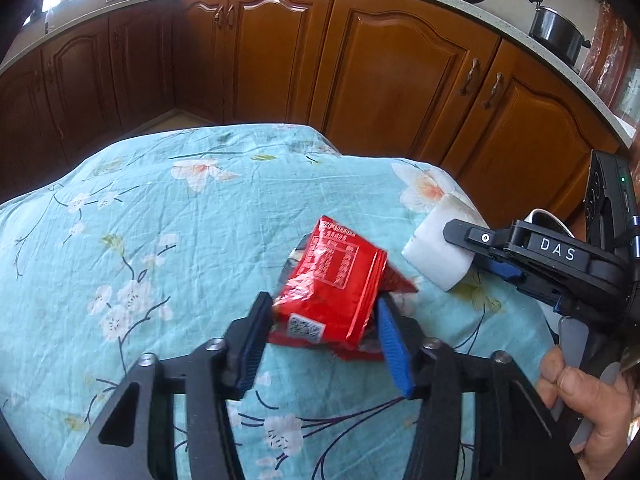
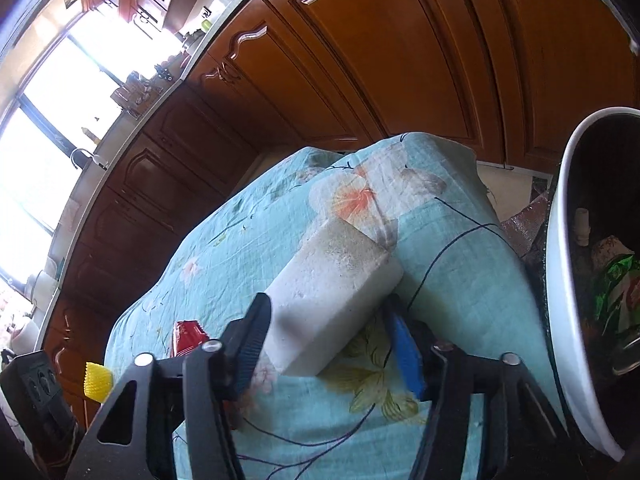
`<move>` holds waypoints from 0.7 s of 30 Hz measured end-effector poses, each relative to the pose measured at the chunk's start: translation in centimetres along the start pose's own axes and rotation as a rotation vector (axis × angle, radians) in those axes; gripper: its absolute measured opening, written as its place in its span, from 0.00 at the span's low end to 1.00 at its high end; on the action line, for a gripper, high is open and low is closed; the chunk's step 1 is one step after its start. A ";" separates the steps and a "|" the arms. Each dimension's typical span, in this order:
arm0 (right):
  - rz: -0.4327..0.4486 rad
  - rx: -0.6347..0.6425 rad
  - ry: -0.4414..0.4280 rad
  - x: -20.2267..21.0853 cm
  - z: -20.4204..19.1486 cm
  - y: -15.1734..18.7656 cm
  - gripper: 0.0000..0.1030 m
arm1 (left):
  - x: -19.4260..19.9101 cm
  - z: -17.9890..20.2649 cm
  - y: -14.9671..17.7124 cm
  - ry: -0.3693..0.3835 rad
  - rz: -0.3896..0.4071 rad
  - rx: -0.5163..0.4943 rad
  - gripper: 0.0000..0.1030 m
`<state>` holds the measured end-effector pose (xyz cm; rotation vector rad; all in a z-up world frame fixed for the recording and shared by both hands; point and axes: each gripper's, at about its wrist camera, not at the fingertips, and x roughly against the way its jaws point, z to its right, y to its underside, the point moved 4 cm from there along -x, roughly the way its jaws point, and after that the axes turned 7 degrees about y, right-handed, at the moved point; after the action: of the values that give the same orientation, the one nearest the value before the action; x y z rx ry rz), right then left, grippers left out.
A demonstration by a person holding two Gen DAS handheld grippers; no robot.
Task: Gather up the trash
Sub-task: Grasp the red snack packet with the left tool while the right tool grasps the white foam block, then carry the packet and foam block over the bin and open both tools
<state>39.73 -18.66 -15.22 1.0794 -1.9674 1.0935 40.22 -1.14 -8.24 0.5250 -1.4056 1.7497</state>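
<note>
A red snack wrapper (image 1: 334,292) sits between the fingers of my left gripper (image 1: 324,308), which is shut on it just above the floral tablecloth (image 1: 160,240). A white foam block (image 2: 332,296) is held between the fingers of my right gripper (image 2: 328,320); the block (image 1: 436,252) and right gripper (image 1: 476,248) also show at the right of the left wrist view. The red wrapper (image 2: 188,334) shows small at the left of the right wrist view.
A white-rimmed trash bin (image 2: 560,280) with wrappers inside stands at the table's right edge. Brown kitchen cabinets (image 1: 360,60) run behind the table under a counter with a pot (image 1: 556,32). A yellow piece (image 2: 97,380) shows at the lower left.
</note>
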 end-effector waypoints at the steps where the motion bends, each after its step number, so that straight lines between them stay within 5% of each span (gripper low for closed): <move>1: 0.009 0.006 0.001 0.2 0.0 0.0 0.42 | -0.2 0.1 0.1 0.002 -0.004 -0.006 0.37; 7: 0.068 0.028 -0.012 2.6 -0.1 0.6 0.27 | 0.9 0.4 0.9 0.005 0.023 -0.026 0.32; 21: 0.135 0.102 -0.050 10.2 1.5 4.3 0.24 | 6.5 4.3 3.9 0.108 0.067 -0.022 0.32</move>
<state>31.07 -22.15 -9.17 1.0487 -2.0684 1.2616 32.63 -3.18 -4.48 0.3696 -1.3791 1.7861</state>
